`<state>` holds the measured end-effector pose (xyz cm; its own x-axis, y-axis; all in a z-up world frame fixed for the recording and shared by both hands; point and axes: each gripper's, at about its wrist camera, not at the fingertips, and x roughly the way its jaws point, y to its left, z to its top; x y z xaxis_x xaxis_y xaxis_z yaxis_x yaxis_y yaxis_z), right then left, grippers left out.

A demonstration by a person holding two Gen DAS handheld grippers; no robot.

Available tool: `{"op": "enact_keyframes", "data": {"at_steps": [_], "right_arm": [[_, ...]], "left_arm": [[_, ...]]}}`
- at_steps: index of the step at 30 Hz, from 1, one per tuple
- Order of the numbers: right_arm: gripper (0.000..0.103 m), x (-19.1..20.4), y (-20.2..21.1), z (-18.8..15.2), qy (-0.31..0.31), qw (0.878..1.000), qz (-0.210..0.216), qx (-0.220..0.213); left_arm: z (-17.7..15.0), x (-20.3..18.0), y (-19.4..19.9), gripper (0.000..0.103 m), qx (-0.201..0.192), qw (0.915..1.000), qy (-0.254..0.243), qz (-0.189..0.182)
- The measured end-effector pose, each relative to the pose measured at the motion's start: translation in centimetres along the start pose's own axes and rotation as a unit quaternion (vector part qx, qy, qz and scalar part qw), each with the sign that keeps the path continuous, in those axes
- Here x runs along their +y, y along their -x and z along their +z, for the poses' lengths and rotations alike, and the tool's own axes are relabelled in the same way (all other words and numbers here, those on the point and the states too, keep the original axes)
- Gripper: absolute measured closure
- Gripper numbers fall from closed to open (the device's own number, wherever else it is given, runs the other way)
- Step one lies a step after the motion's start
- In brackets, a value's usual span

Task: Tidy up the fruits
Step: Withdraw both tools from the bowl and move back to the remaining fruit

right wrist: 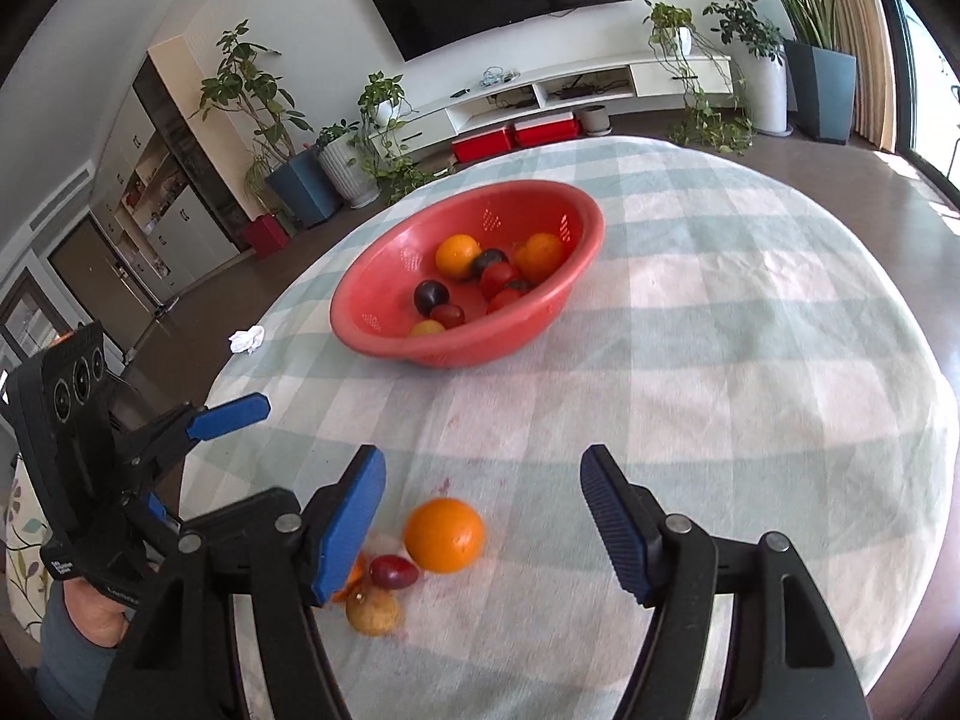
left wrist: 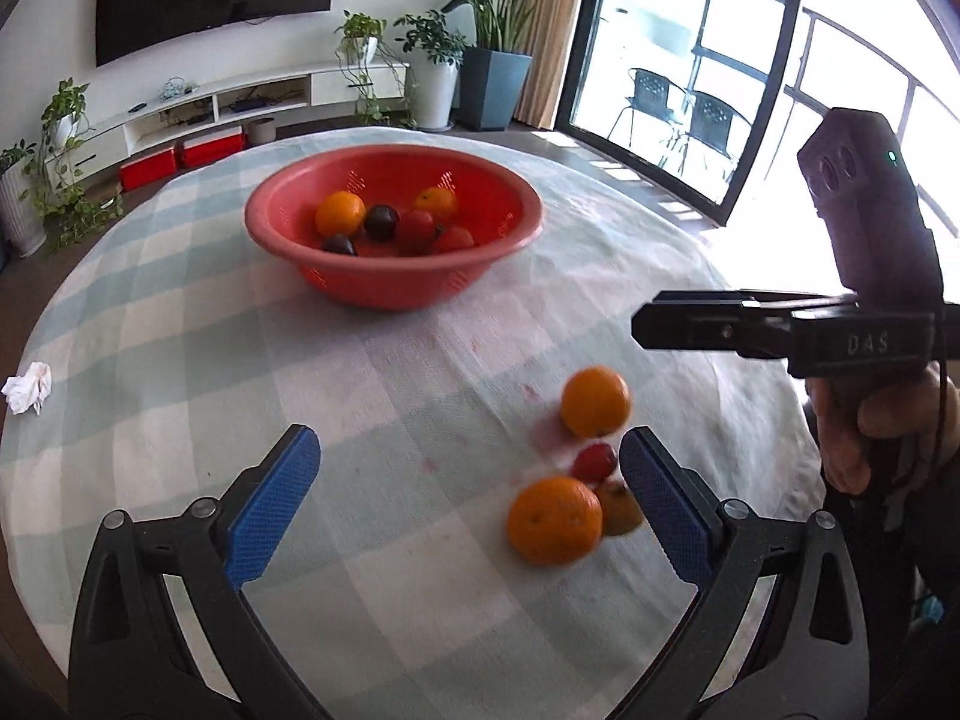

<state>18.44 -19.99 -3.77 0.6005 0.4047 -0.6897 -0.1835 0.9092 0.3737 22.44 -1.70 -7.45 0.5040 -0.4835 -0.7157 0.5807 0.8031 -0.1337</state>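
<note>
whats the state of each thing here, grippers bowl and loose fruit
left gripper: open, empty
right gripper: open, empty
red bowl: upright, holding fruit
far orange: loose on tablecloth
near orange: loose on tablecloth
red tomato: loose, between the oranges
tissue: crumpled

Both grippers have black plastic frames with silver round screws and blue ribbed pads. The right gripper, at right of the left view, carries the letters "DAS" and a dark camera block with a green light. A bare-skinned hand shows below it.
</note>
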Motion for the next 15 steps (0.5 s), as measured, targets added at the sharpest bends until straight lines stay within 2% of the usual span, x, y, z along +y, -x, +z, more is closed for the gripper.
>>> {"op": "enact_keyframes", "data": {"at_steps": [6,12,15], "right_arm": [[0.032,-0.3,0.3,-1.2,-0.009,1.000,0.010,-0.006],[0.032,-1.1,0.1,-1.9,-0.019,1.000,0.012,-0.007],[0.032,-1.2,-0.1,-2.1,-0.020,1.000,0.015,-0.002]], "left_arm": [[-2.4,-1.7,0.0,0.002,0.041,0.9986,-0.029,-0.016],[-2.4,-2.2,-0.6,0.002,0.067,0.9952,-0.054,-0.047],[-2.5,-2.4,-1.3,0.003,0.084,0.9930,-0.069,-0.046]]}}
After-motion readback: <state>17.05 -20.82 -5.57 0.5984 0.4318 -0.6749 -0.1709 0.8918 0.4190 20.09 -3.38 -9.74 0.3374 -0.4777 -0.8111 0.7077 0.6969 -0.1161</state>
